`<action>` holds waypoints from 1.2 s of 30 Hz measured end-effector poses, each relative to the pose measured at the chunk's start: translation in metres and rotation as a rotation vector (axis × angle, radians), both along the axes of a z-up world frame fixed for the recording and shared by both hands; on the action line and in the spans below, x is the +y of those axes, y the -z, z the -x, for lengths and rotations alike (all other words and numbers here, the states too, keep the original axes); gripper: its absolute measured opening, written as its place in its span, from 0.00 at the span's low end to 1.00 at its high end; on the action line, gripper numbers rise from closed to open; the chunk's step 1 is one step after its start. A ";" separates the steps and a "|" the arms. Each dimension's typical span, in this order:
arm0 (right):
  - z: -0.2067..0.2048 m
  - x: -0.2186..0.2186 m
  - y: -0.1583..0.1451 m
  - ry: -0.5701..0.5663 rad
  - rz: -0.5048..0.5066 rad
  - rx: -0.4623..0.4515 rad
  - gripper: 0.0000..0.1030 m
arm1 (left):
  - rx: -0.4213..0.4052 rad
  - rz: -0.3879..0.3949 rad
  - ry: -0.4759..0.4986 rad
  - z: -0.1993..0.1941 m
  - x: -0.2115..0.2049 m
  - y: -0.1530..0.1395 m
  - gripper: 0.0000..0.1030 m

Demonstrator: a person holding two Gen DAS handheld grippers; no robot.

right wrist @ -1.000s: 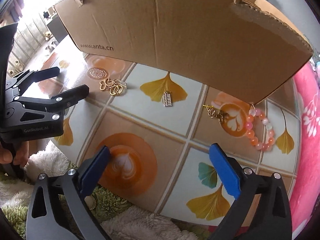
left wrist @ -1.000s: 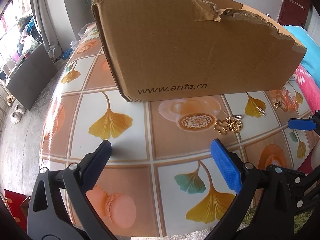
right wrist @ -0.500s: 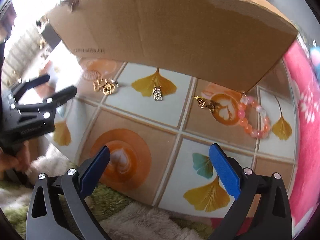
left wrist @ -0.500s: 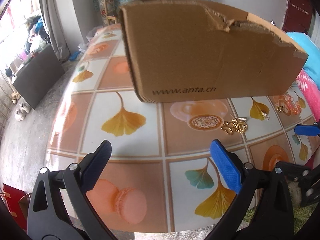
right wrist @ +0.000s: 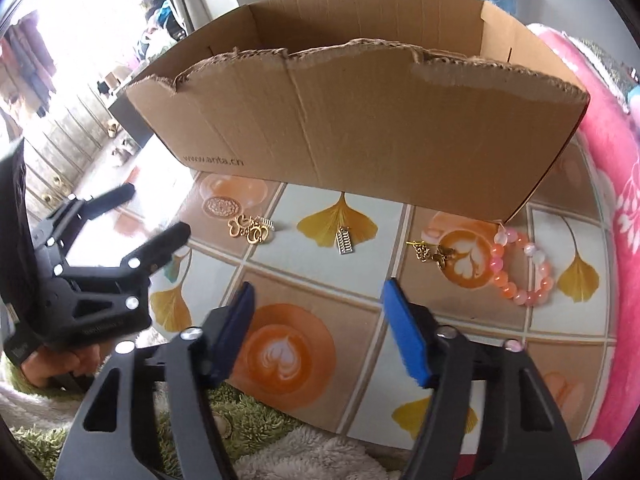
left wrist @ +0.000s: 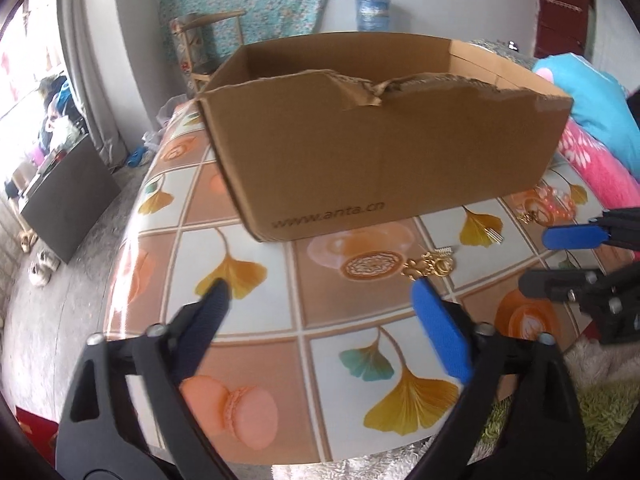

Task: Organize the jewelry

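An open cardboard box stands on a tiled-pattern table; it also shows in the right wrist view. In front of it lie a gold charm cluster, a small silver abacus charm, a gold butterfly earring and a pink bead bracelet. The gold cluster lies just beyond my left gripper's right finger. My left gripper is open and empty above the table's near edge. My right gripper is open and empty, short of the abacus charm.
A pink blanket lies along the table's right side. Fluffy green and white rug sits below the near edge. The left gripper shows in the right wrist view, and the right gripper in the left wrist view.
Both grippers have pulled back and risen, so the box's open top now shows. My right gripper's jaws have narrowed somewhat. The jewelry has not moved.
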State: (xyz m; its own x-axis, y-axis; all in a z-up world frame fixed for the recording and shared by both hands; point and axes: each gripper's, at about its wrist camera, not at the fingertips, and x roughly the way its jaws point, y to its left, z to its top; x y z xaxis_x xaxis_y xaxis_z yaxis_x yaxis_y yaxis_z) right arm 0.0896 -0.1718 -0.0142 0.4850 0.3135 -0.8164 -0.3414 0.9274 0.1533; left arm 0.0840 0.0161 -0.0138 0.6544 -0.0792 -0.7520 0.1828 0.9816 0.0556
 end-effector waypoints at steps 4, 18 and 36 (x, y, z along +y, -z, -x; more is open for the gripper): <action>-0.004 -0.005 0.000 0.006 -0.043 0.002 0.41 | -0.001 0.027 0.038 0.000 -0.004 0.000 0.64; -0.010 0.007 0.005 -0.018 -0.092 0.009 0.33 | 0.050 0.023 0.183 -0.013 -0.034 0.016 0.29; -0.008 -0.001 0.005 -0.021 -0.112 -0.003 0.33 | 0.067 0.011 0.159 -0.014 -0.030 0.019 0.08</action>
